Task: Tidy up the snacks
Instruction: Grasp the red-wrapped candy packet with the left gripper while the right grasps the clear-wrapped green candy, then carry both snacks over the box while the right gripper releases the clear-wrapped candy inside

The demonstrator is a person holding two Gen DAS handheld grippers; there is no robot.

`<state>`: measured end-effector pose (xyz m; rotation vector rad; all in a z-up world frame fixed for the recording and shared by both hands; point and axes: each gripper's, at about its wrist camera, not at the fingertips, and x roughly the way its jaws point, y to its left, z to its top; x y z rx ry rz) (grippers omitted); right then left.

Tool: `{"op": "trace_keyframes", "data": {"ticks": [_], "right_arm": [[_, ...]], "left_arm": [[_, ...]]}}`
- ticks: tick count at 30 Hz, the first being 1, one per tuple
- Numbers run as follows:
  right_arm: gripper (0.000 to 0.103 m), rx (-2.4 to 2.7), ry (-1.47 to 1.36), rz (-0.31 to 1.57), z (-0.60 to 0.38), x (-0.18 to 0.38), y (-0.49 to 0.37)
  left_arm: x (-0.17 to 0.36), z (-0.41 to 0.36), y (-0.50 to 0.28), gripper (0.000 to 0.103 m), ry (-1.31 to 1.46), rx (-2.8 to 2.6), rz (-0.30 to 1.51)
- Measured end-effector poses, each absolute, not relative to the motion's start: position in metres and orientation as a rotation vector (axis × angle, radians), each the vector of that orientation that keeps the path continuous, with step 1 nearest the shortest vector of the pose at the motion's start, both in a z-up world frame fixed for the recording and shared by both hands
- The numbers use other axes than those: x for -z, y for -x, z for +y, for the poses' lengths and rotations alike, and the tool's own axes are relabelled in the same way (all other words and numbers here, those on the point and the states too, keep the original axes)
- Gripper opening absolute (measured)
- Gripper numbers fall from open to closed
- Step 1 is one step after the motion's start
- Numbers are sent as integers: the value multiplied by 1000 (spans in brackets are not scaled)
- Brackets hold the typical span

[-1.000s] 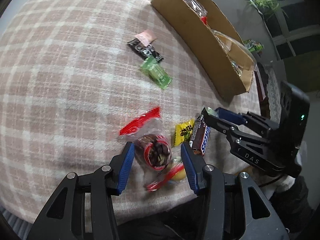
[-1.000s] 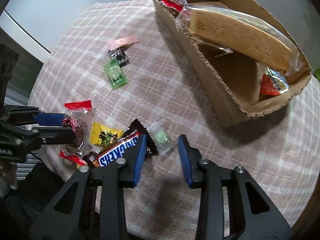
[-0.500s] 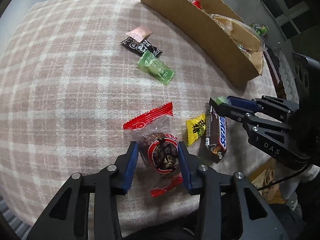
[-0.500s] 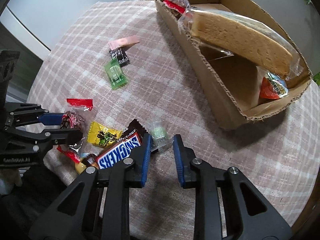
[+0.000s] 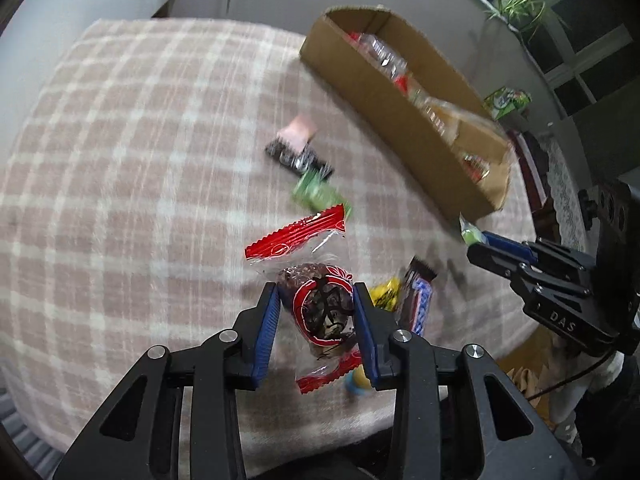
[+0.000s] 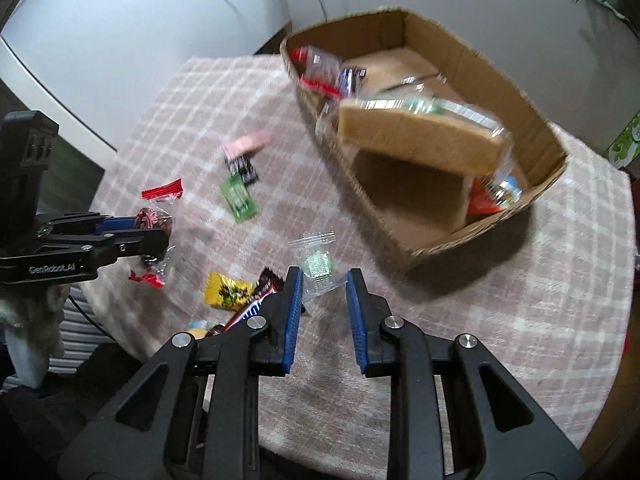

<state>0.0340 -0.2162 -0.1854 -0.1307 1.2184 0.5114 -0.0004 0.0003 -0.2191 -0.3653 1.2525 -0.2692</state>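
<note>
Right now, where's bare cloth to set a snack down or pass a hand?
Free: the plaid tablecloth left of the pink wrapper, and the stretch right of the right gripper below the cardboard box. Crowded: near edge around the Snickers bar and yellow candy.

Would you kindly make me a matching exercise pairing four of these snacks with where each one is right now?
Things:
1. red-and-clear packet of dark snacks
2. small clear packet with a green sweet
3. large tan wafer slab in clear wrap
4. flat green packet

Places:
A. lying on the checked tablecloth
B. between the left gripper fingers
C. in the brown cardboard box
D. between the right gripper fingers

Pairs: 1-B, 2-D, 3-C, 4-A
</note>
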Motion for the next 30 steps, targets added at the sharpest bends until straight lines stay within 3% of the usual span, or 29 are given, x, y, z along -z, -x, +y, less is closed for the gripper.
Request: {"op": "trace_keyframes", "data": {"ticks": [15,30], "right_arm": [[23,-418,89,1085,-247,126,-73],[23,-293,98,1075,-276,138,-135]], "left_arm": [[173,-17,-54,35,312,323,1122],[156,-41,-127,35,284,347,1080]]}}
